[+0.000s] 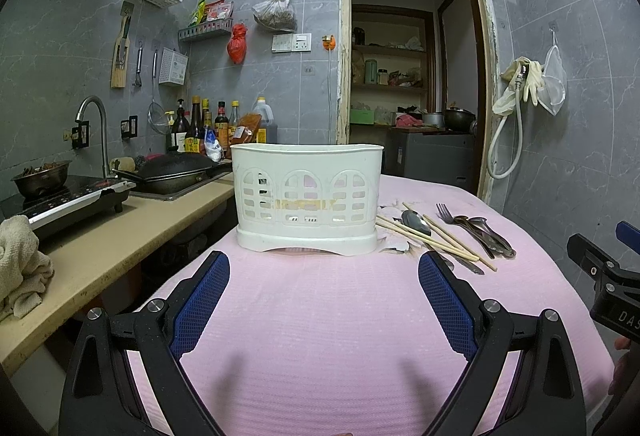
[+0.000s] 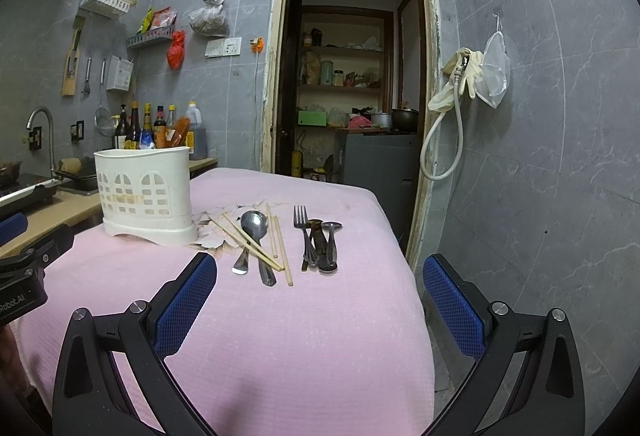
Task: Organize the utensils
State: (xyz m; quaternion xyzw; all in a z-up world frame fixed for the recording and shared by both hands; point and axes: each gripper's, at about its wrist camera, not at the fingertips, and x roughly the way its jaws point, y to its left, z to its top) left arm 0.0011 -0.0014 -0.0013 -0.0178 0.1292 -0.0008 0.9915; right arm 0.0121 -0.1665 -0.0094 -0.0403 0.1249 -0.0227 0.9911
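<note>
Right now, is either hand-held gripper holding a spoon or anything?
No, nothing is held. The left hand-held gripper and the right hand-held gripper are both open over the pink cloth; the utensils lie untouched.

Both wrist views face doorway (shared), table-level.

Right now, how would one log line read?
left gripper open | right gripper open | utensil caddy upright | chopsticks, spoon, fork on cloth

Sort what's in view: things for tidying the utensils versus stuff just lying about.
For the job: white utensil holder; chopsticks; spoon; fork; pile of cutlery.

Just lying about: sauce bottles; wok; towel; red bag; rubber gloves.
</note>
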